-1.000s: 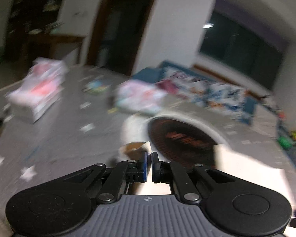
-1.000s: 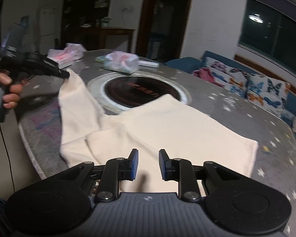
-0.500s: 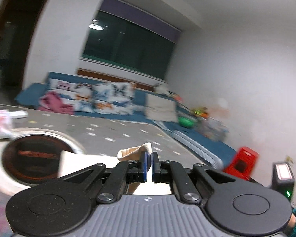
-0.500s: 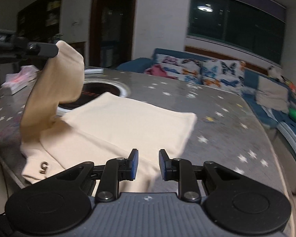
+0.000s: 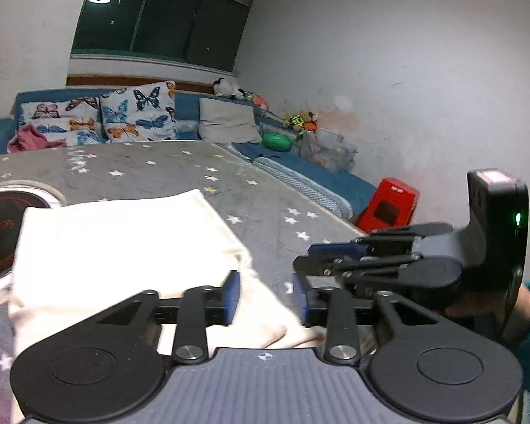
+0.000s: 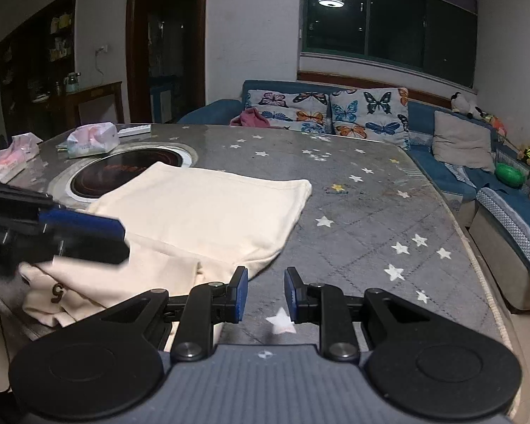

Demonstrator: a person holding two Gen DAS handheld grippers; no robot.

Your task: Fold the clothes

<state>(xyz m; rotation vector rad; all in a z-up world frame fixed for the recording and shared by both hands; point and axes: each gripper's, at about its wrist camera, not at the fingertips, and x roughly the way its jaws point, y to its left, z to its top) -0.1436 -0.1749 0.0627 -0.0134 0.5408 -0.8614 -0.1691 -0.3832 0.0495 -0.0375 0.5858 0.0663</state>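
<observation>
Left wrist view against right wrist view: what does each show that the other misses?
Only the left wrist view shows the red box on the floor by the wall and the right tongs side-on, held by a hand in a teal sleeve.

Only the right wrist view shows the tissue packs, the wooden side table, the dark doorway and the "5" printed on the cream garment.

Both show the garment on the star-patterned table, the round cooktop, the butterfly cushions and the green ball. The left tongs are opening, clamping nothing.

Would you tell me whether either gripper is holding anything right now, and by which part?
Nothing is held. The left gripper is opening above the cream garment, pads clear of it; the right gripper is open over the table.
</observation>
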